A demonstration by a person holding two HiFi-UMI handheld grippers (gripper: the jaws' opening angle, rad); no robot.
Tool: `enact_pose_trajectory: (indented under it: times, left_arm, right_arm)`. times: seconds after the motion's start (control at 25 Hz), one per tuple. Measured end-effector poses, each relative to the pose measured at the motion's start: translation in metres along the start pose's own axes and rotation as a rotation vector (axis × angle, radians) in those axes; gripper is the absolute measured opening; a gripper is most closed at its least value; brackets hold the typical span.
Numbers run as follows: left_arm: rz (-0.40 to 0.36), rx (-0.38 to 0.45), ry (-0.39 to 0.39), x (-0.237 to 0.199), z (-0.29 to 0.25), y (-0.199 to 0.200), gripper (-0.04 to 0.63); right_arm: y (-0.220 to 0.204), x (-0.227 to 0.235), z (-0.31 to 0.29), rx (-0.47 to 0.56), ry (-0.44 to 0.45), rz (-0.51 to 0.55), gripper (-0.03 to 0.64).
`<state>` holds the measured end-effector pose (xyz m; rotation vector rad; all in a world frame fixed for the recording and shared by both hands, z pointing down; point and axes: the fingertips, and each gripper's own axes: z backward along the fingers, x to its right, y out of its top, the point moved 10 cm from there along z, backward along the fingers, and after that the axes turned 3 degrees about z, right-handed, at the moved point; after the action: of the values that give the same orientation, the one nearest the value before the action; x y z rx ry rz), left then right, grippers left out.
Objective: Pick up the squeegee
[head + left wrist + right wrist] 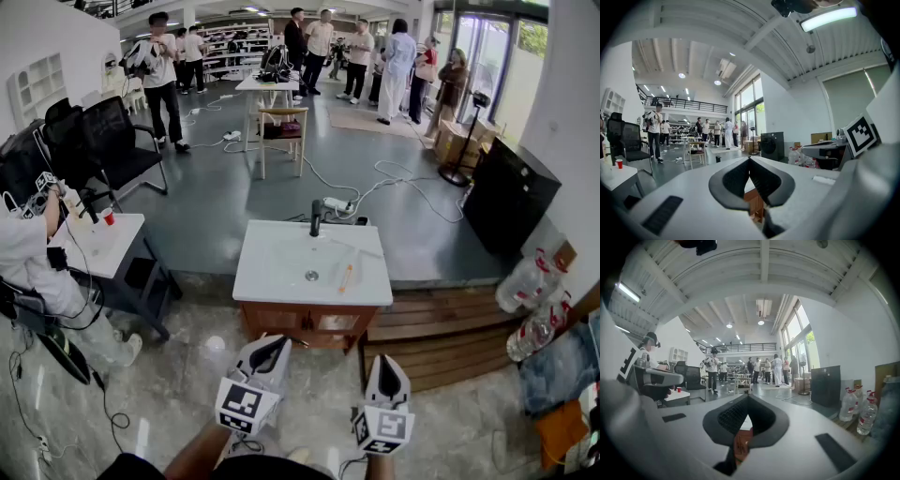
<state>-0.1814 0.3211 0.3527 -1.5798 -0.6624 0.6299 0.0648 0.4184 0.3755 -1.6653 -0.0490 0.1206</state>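
Observation:
A white sink counter (281,281) on a wooden cabinet stands a short way ahead of me, with a dark faucet (316,217) at its back. On its right part lies a thin orange-handled tool (346,277), which looks like the squeegee. Both grippers hang low in the head view, well short of the counter and pointing toward it. My left gripper (278,339) is shut and holds nothing; its tips meet in the left gripper view (750,159). My right gripper (386,357) is shut and empty too, tips together in the right gripper view (748,397).
A small white table (94,248) with a red cup (109,217) and a seated person (33,267) are at the left. Wooden steps (450,333), water bottles (530,281) and a black cabinet (506,197) are at the right. Cables, chairs and several standing people lie beyond.

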Motion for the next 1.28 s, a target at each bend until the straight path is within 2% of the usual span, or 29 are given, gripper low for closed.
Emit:
enact_pose_trajectory:
  times: [0.4,0.72,0.96,1.28]
  left_arm:
    - [0.006,-0.013,-0.006,-0.017,-0.017,-0.002,0.002]
    - [0.006,-0.036,-0.027,-0.042,-0.058,-0.001,0.002]
    - [0.008,-0.045,-0.042,-0.074,-0.101,0.006,0.002]
    - [0.013,-0.045,-0.08,-0.139,-0.148,0.006,0.002]
  right_arm:
    - [-0.008,0.001,-0.024,-0.015,-0.02,-0.024,-0.003]
    - [-0.01,0.009,-0.07,-0.04,-0.041,-0.043,-0.002]
    - [0.001,0.008,-0.122,-0.04,-0.055,-0.051,-0.002]
    - [0.005,-0.014,-0.189,-0.051,-0.096,-0.046,-0.002]
